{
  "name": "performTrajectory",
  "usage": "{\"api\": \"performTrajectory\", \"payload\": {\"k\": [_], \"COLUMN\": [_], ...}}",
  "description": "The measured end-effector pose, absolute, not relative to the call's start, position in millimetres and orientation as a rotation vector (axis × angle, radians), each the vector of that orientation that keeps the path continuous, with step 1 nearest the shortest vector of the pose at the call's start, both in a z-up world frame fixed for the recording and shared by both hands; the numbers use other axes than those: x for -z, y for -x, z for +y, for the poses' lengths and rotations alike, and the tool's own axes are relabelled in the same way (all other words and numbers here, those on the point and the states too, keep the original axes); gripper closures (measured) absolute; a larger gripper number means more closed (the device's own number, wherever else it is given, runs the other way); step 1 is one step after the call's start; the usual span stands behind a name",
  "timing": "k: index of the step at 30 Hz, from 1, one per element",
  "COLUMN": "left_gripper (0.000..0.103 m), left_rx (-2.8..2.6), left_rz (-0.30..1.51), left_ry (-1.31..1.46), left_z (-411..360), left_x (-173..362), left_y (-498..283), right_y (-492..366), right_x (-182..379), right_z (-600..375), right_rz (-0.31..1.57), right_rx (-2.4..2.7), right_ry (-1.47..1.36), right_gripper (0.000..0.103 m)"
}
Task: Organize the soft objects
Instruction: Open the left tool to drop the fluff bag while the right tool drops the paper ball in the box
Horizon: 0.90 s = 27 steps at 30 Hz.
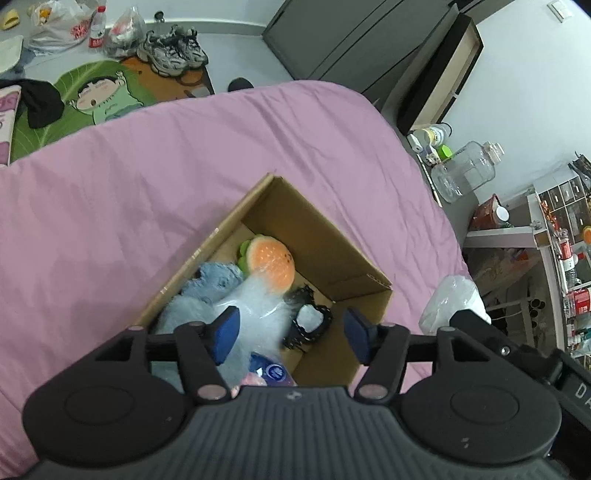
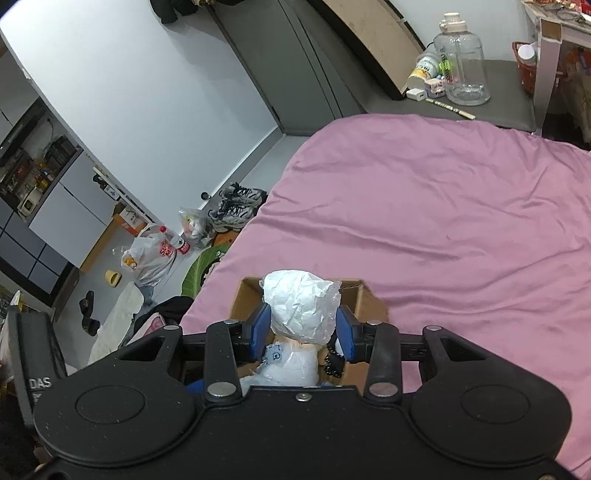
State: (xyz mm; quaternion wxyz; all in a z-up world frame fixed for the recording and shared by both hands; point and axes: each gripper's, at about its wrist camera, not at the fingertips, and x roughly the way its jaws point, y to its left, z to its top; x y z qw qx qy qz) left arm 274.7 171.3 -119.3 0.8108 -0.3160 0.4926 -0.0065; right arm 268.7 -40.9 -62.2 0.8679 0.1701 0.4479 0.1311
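Observation:
An open cardboard box (image 1: 325, 236) sits on the pink bed. In it lie an orange burger plush (image 1: 271, 264), a blue fluffy toy (image 1: 214, 280), a clear plastic-wrapped item (image 1: 258, 314) and a black-trimmed piece (image 1: 308, 325). My left gripper (image 1: 291, 330) is open above the box, empty. My right gripper (image 2: 303, 326) is shut on a crumpled white plastic-wrapped bundle (image 2: 301, 304), held over the box (image 2: 365, 299). That bundle also shows at the right of the left wrist view (image 1: 450, 299).
The pink bedsheet (image 1: 147, 184) spreads around the box. Off the bed lie sneakers (image 1: 173, 50), plastic bags (image 1: 59, 26) and a cartoon mat (image 1: 99, 96). A clear water jug (image 2: 461, 62) stands on a grey bedside top. Shelves with clutter stand at the right (image 1: 561, 236).

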Motion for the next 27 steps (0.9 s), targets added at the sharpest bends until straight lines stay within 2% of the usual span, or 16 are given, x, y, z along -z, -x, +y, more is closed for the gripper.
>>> {"api": "performTrajectory", "payload": {"k": [7, 9, 11, 15, 19, 21, 27], "left_gripper": [0.037, 0.037, 0.036, 0.027, 0.022, 0.019, 0.014], "left_rx": [-0.037, -0.049, -0.058, -0.068, -0.059, -0.057, -0.056], "left_rz": [1.004, 0.997, 0.996, 0.989, 0.984, 0.976, 0.963], "left_ry": [0.667, 0.661, 0.656, 0.639, 0.609, 0.592, 0.521], "left_z": [188, 192, 194, 192, 186, 181, 166], "left_x": [104, 100, 98, 92, 83, 77, 61], "left_y": [-270, -267, -264, -259, -251, -247, -235], "right_y": [-269, -266, -263, -255, -246, -242, -228], "right_x": [66, 66, 63, 57, 51, 49, 39], "right_z": [-26, -23, -24, -30, -41, -45, -57], "right_rz": [0.959, 0.967, 0.967, 0.959, 0.944, 0.94, 0.918], "right_rx": [-0.31, -0.311, -0.305, -0.299, -0.292, -0.29, -0.295], "right_ry": [-0.366, -0.368, -0.37, -0.382, -0.39, -0.397, -0.4], "right_gripper": [0.062, 0.053, 0.049, 0.046, 0.044, 0.039, 0.032]}}
